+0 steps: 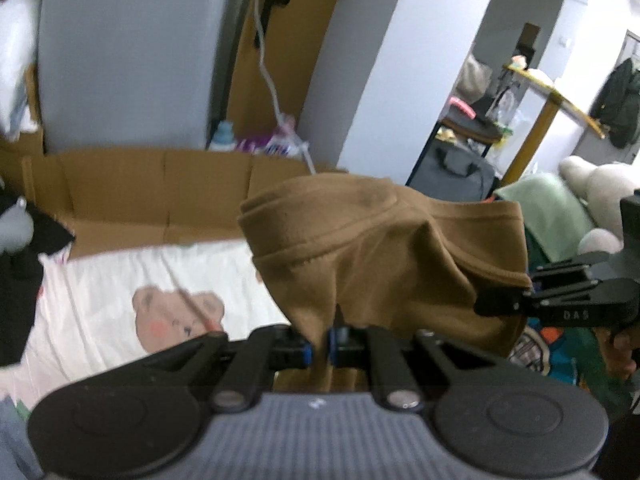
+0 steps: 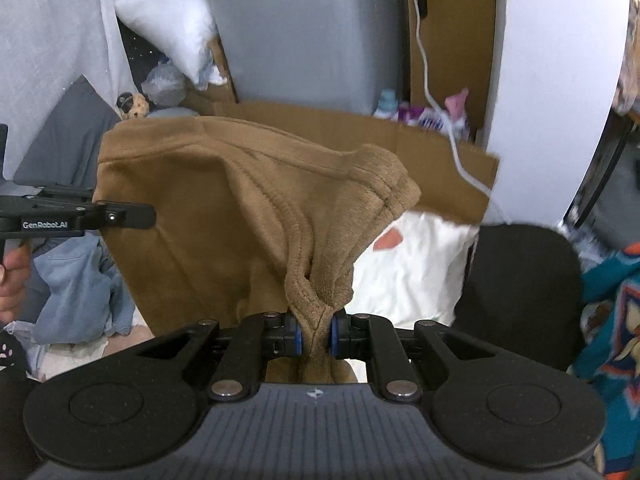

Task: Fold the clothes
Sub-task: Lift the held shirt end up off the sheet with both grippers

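L wrist view. Nearest to us: the left gripper (image 1: 319, 348) at 6 o'clock, jaws nearly closed, blue-edged pads pinching a thin fold of the brown garment (image 1: 380, 248). The garment rises from the pads toward 12 o'clock and spreads to approx. 3 o'clock, held off the bed. Its hemmed edge runs across the top, from 11 to 2 o'clock. At 3 o'clock we see the right gripper (image 1: 504, 306) entering side-on, tips clamped on the garment's edge. Beneath, at 8 o'clock: a white sheet (image 1: 104, 280) w/ a bear print (image 1: 176, 316). Behind it, at 10 o'clock: a cardboard panel (image 1: 160, 188), then a grey upright panel (image 1: 128, 52). A white cable (image 1: 268, 72) hangs at 12 o'clock.

R wrist view. Nearest to us: the right gripper (image 2: 316, 338) at 6 o'clock, pads squeezed onto a bunched, ribbed edge of the brown garment (image 2: 224, 200). The fabric fans up and out to 10 o'clock, clear of the white sheet (image 2: 416, 276). At 9 o'clock the left gripper (image 2: 150, 216) comes in side-on, tips against the garment's edge; the grip itself we cannot tell from this view. Light-blue clothing (image 2: 84, 284) lies at 8 o'clock; a black chair back (image 2: 524, 284) at 3–4 o'clock.
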`<state>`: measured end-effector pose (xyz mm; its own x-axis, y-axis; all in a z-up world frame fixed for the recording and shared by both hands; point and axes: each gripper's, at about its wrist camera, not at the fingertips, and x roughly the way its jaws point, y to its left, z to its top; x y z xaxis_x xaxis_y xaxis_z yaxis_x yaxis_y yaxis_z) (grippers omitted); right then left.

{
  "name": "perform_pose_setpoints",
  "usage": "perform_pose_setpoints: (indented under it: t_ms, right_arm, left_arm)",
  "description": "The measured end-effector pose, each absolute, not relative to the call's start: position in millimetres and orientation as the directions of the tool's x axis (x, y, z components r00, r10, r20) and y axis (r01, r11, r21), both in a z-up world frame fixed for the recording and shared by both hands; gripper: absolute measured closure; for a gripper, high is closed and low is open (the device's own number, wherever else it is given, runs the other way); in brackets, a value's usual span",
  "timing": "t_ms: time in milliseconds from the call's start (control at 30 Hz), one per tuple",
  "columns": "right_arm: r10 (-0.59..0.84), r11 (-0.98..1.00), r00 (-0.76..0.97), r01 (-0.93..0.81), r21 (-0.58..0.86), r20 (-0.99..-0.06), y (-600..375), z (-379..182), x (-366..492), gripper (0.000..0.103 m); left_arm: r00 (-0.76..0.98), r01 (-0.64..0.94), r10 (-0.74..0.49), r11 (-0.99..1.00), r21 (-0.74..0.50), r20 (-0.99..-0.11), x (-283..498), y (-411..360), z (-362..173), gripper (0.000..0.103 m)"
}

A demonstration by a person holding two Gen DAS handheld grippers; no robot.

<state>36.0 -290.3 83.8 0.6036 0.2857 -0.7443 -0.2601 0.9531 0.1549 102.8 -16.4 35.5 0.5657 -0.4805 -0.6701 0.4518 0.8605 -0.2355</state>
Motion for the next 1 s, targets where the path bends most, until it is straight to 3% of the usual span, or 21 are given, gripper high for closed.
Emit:
perform_pose_setpoints:
  t_ms: [200,533,1000]
  right_arm:
    - [0.236,0.97,0.666,-0.202,0.134,-0.708,-298.6,128.7,30.4,0.091]
    - [0.154,0.988,0.758,-0.102,0.118,-0.634,-322.6,189.9,3.5,0.091]
    - [0.081,0.99,0.8,0.005,0.141,-0.594,-383.0,185.9,-35.2,0.091]
  left_arm:
    - [0.582,0.493,-0.474,0.852,-0.178,-0.661,108.1,-44.5,87.3,0.095]
    - [0.623,0.483,-0.488,0.855,-0.189,-0.612,94.3,-81.5,161.1,0.095]
    - [0.568,0.551,-0.561,0.803,-0.228,-0.602,87.3,-141.1,165.1,0.095]
